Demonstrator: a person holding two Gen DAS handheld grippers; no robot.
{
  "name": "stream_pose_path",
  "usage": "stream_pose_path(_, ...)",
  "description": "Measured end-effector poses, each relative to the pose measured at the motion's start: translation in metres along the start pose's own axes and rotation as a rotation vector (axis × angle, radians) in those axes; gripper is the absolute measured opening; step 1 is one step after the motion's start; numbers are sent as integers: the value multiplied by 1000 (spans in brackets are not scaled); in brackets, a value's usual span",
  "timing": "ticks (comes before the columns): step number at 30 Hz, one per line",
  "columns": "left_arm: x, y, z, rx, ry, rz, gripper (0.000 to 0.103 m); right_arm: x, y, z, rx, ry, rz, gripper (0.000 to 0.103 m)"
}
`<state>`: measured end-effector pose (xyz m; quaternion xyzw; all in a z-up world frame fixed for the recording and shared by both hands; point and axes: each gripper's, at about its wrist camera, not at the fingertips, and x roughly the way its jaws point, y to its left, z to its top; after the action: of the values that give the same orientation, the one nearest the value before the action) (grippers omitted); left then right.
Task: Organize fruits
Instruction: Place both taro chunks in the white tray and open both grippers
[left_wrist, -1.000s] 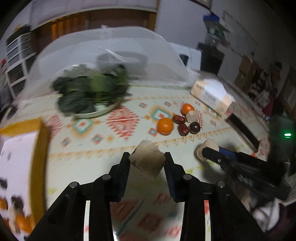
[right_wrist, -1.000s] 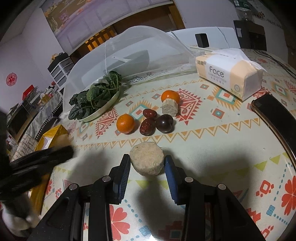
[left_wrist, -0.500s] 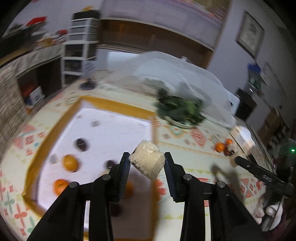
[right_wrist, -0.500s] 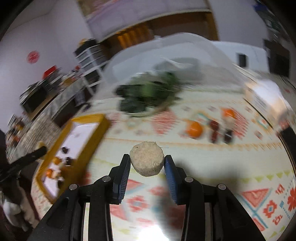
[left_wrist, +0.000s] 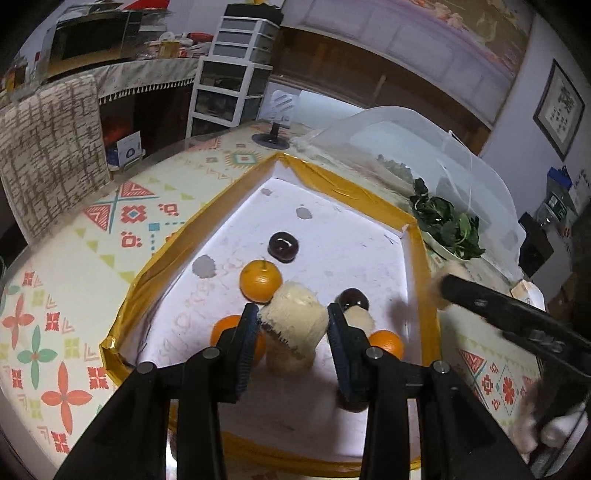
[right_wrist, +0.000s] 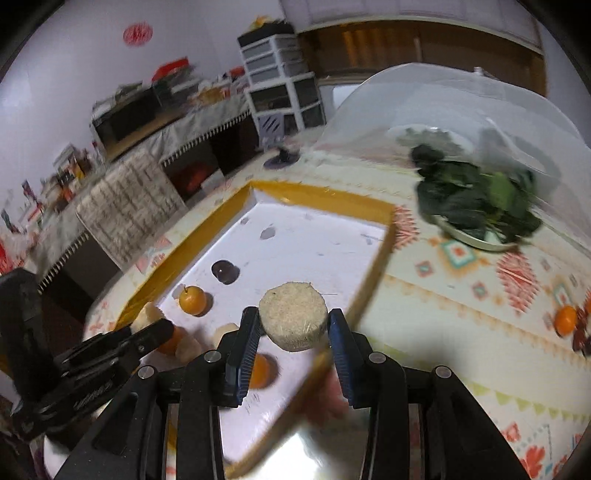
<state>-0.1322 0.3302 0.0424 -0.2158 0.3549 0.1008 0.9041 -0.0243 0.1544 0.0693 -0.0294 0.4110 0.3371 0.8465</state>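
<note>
My left gripper (left_wrist: 293, 323) is shut on a pale fibrous cut chunk (left_wrist: 293, 321) and hangs over the white floor of a yellow-rimmed tray (left_wrist: 229, 206). In the tray lie oranges (left_wrist: 260, 280), dark round fruits (left_wrist: 282, 245) and other pale chunks (left_wrist: 290, 360). My right gripper (right_wrist: 291, 328) is shut on a round tan fibrous chunk (right_wrist: 293, 315) above the tray's (right_wrist: 332, 201) right side. The left gripper (right_wrist: 147, 334) with its chunk shows at the lower left of the right wrist view. An orange (right_wrist: 565, 319) and dark red fruits (right_wrist: 581, 326) remain on the tablecloth at the far right.
A plate of dark leafy greens (right_wrist: 476, 201) sits under the edge of a clear dome cover (right_wrist: 443, 110) beyond the tray. The right gripper's arm (left_wrist: 517, 317) crosses the right of the left wrist view. The patterned tablecloth's rounded edge (left_wrist: 55, 229) runs at the left, with shelves and drawers behind.
Both grippers have swung left from the loose fruit pile to above the yellow-rimmed tray, each still carrying its chunk. The tray now fills the middle of both views.
</note>
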Motion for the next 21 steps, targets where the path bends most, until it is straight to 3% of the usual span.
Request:
stream_pose_path(5,2,11,-1,-32,-3,-25,39,42,4,8,-5,54,-41,41)
stream_pose_path(11,-9,10,2,-49,-27,-35,58,60,1,10,24,75,-37,41)
stream_pose_path(13,-12,8,3,-48,-30,-39,62,59,1,11,20,67,-39,45)
stream_pose_path(15,-15,4,3,-42,-37,-36,66,55,2,12,16,54,-38,55)
stream_pose_path(21,-34,-19,2,-3,-53,-61,73,22,-8,9,44,1,-27,56)
